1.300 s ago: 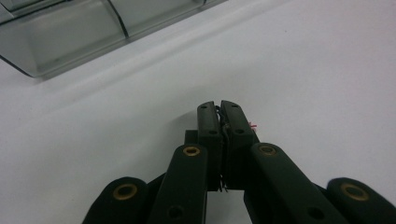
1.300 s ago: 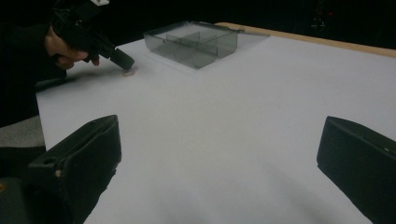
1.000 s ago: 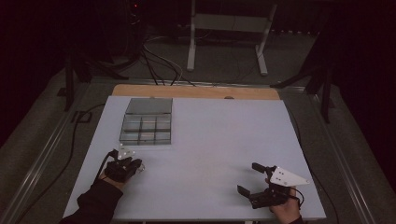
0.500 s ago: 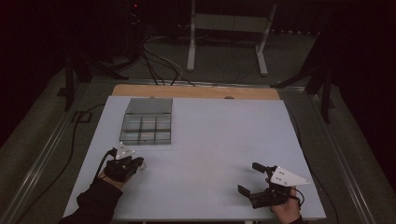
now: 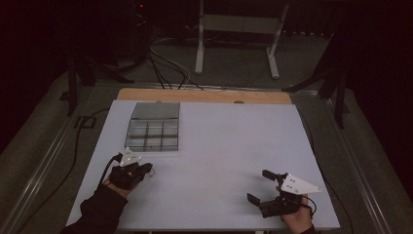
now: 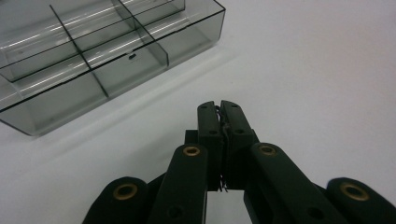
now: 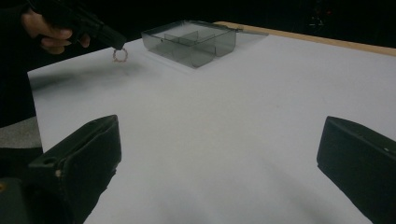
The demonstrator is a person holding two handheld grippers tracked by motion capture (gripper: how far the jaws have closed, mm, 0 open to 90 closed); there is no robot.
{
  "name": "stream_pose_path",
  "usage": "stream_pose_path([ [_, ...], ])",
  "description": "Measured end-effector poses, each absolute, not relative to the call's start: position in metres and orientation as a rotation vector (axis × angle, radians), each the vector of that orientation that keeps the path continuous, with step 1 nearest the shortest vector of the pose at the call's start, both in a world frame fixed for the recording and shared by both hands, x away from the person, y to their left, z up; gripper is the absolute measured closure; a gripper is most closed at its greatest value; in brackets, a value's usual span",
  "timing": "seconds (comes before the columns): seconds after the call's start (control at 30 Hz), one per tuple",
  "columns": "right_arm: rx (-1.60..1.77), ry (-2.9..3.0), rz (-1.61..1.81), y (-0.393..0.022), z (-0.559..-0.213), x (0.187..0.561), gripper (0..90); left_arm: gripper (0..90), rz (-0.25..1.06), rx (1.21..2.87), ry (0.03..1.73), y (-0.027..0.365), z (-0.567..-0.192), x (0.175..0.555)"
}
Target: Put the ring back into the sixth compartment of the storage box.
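My left gripper [image 5: 145,169] hovers over the white table near its left front, just in front of a clear grey compartment box [image 5: 153,134]. Its jaws are shut on a small pale ring [image 7: 120,55], which hangs from the tip of the left gripper [image 7: 116,44] in the right gripper view. In the left gripper view the left gripper [image 6: 219,105] has its pads pressed together, with a thin edge of the ring [image 6: 224,127] between them. My right gripper [image 5: 260,186] rests near the right front corner, open, with nothing between its jaws [image 7: 219,122].
The box [image 6: 84,56] has several open compartments and its lid [image 5: 156,110] folded back. The white table [image 5: 234,141] ends in a wooden strip [image 5: 204,96] at the far side. Cables and a metal stand lie on the dark floor beyond.
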State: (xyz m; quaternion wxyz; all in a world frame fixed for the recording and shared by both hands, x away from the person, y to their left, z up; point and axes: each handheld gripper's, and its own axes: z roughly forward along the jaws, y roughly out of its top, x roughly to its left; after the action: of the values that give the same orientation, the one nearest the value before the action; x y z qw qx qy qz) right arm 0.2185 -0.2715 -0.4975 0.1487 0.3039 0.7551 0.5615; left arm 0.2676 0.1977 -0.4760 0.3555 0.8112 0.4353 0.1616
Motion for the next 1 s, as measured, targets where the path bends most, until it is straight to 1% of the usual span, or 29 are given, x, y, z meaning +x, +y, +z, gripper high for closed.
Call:
stream_pose_path([
  [1.0, 0.881, 2.16, 1.619, -0.273, -0.497, 0.218, 0.0, 89.8, 0.353, 2.117, 0.989, 0.185, -0.465, 0.274],
])
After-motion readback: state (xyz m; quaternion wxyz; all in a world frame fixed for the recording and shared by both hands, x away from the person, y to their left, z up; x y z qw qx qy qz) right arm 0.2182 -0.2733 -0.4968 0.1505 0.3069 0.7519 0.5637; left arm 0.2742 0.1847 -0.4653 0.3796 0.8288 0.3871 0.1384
